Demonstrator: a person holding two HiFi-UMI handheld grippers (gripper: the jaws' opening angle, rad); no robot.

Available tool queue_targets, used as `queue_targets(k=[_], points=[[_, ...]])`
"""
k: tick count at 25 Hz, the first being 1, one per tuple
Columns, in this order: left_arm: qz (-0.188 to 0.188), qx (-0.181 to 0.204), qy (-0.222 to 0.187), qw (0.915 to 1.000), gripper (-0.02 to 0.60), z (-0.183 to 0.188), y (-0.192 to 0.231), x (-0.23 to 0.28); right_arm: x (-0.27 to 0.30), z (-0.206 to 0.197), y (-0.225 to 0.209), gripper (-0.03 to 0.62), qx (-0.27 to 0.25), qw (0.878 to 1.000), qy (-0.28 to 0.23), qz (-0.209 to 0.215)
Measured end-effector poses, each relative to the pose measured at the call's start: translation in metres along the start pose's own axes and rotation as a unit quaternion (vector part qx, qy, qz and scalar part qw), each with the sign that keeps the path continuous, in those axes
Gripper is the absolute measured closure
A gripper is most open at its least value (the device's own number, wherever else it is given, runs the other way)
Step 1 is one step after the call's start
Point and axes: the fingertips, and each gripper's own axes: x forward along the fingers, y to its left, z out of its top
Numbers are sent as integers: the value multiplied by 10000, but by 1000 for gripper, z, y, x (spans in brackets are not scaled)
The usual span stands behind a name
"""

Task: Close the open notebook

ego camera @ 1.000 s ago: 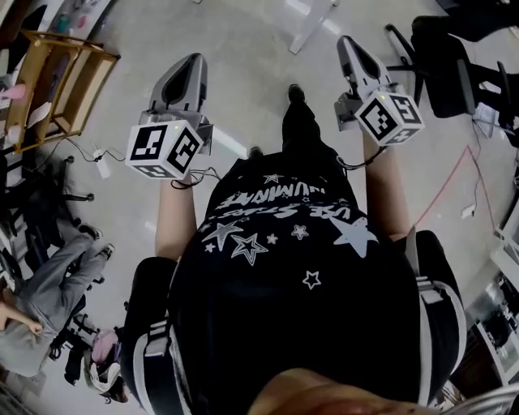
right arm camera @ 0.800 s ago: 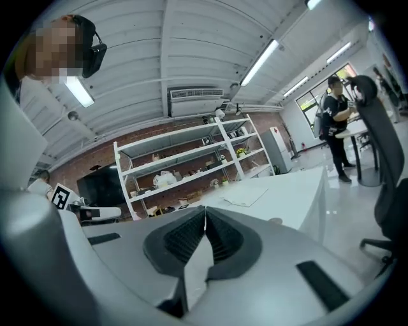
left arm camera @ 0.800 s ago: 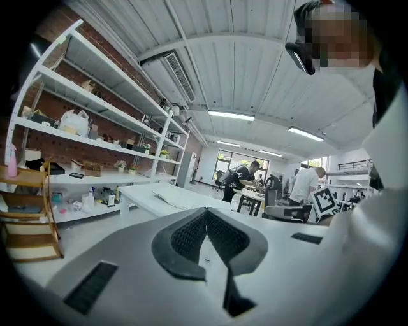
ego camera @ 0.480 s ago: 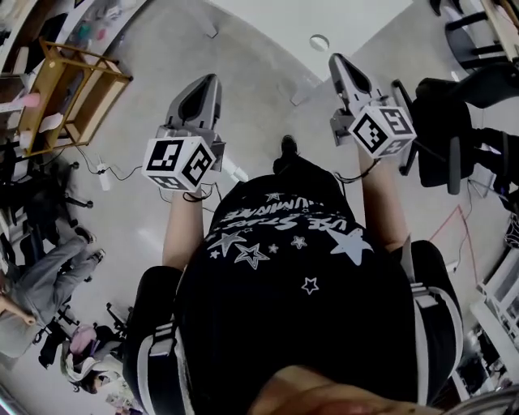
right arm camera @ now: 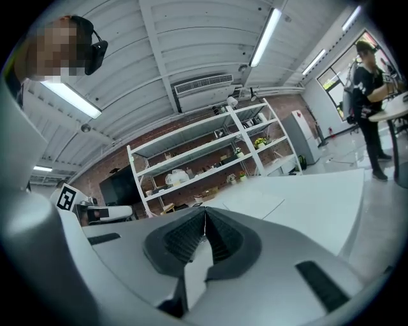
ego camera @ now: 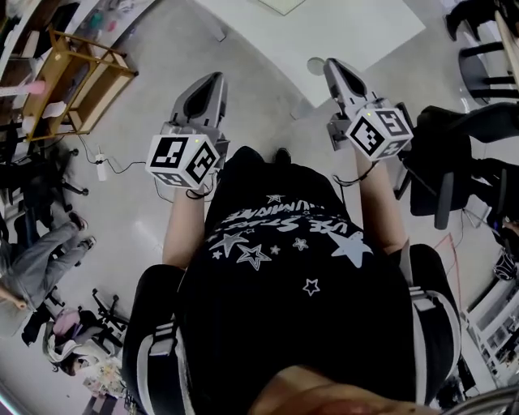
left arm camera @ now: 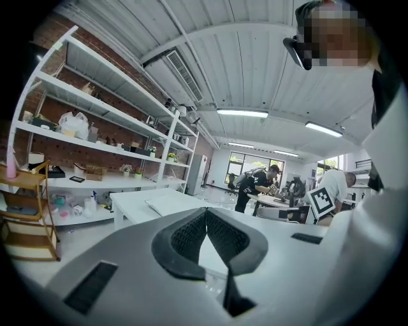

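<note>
A white table (ego camera: 340,32) stands ahead of me, at the top of the head view. A pale, flat notebook (left arm camera: 171,202) lies on it, and its corner shows at the top edge of the head view (ego camera: 282,5). The right gripper view shows it as a flat sheet (right arm camera: 255,205) on the tabletop. My left gripper (ego camera: 212,79) is held over the floor short of the table, jaws shut and empty (left arm camera: 206,210). My right gripper (ego camera: 331,63) reaches the table's near edge, also shut with nothing between its tips (right arm camera: 205,210). Both point roughly level.
A wooden shelf cart (ego camera: 77,77) stands at the left, with a cable and plug on the floor beside it. Black office chairs (ego camera: 454,162) crowd the right. A person (ego camera: 32,267) sits low at the left. White wall shelves (left arm camera: 95,121) run behind the table.
The white table has come into view at the top, and both grippers are now closer to it. The chairs and cart have slid down the frame. Both jaws stay shut.
</note>
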Motion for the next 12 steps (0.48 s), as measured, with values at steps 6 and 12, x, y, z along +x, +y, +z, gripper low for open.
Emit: queue_targets(k=[6, 12], points=[[86, -52, 99, 9999, 568, 1, 26, 15, 21, -4, 8, 585, 45, 9999, 89, 58], [-208, -151, 75, 9996, 569, 8, 55, 64, 47, 8, -7, 585, -109, 9996, 132, -204]])
